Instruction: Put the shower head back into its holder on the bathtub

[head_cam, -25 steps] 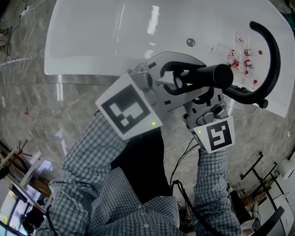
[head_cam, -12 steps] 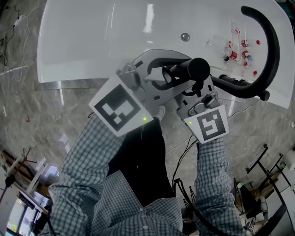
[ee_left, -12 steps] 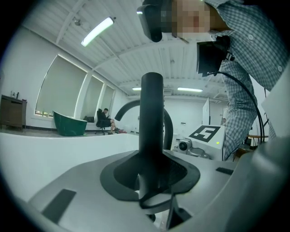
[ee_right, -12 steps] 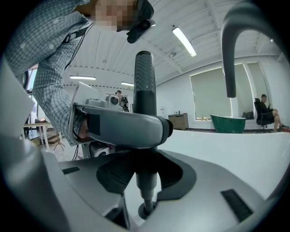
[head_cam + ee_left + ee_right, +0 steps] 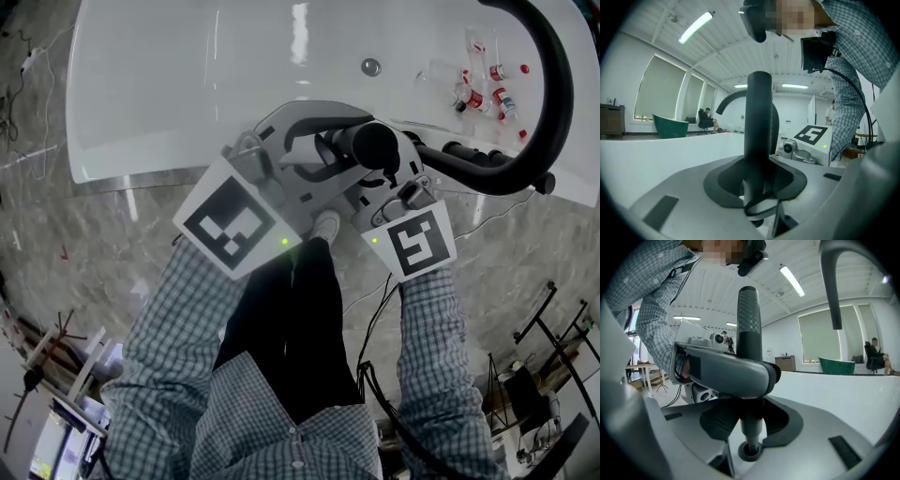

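Note:
The shower head (image 5: 373, 145) is a black cylindrical handle standing upright over the near rim of the white bathtub (image 5: 187, 94). My left gripper (image 5: 323, 155) is shut on it from the left and my right gripper (image 5: 386, 178) from the right. In the left gripper view the black handle (image 5: 757, 140) rises between the dark pads, with a thin black loop at its foot. In the right gripper view the handle (image 5: 749, 357) narrows to a grey stem ending in a dark round socket (image 5: 750, 452). The left gripper's jaw crosses in front of it. The holder is hidden in the head view.
A black curved spout (image 5: 559, 84) arches over the tub's right end. Several small red-and-white bottles (image 5: 480, 89) lie on the tub rim beside it, and a round metal fitting (image 5: 371, 67) sits on the tub wall. Cables trail on the marble floor (image 5: 112, 262).
Both grippers have sunk together with the shower head toward the tub rim. The handle now stands more upright, and the grip on it is unchanged.

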Available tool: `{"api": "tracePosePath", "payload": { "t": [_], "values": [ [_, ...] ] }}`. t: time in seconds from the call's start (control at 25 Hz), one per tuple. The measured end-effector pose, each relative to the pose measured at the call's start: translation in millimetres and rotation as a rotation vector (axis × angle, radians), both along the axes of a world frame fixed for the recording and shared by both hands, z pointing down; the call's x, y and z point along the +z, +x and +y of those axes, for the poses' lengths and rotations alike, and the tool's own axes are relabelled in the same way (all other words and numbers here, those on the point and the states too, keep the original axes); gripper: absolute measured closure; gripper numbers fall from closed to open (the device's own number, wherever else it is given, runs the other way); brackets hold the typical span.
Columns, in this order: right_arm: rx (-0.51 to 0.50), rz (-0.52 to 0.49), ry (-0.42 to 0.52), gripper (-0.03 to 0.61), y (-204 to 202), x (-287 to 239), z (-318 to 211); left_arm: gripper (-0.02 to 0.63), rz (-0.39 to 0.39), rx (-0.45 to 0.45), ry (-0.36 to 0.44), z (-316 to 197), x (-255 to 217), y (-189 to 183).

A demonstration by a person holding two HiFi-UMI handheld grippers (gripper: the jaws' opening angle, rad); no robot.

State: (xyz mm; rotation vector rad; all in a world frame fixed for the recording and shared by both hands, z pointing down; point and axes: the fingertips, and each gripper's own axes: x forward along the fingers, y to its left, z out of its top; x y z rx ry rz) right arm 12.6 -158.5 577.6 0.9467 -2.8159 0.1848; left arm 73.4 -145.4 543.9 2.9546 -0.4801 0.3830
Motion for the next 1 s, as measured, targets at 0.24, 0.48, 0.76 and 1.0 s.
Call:
{"api": "tracePosePath", "payload": {
  "t": [0.24,0.48,0.76,1.0],
  "values": [
    [-0.018,0.012,0.001,0.446,9.0,18.4,-4.6,0.480,-0.051,0.024,0.007,-2.4,19.6,12.2],
    [-0.078,0.106,-0.005,0.446,12.3,38.6,0.0,0.480,-0.080,0.030,0.004,-0.8,32.5,15.5],
    [-0.072,0.105,-0.013,0.446,10.9,44.3,1.4,0.480,-0.079,0.026,0.002,0.3,37.0,14.6],
    [-0.051,0.060,-0.033,0.446,9.5,43.9,-2.1,0.480,-0.073,0.017,-0.006,-1.9,37.9,13.4]
  ]
}}
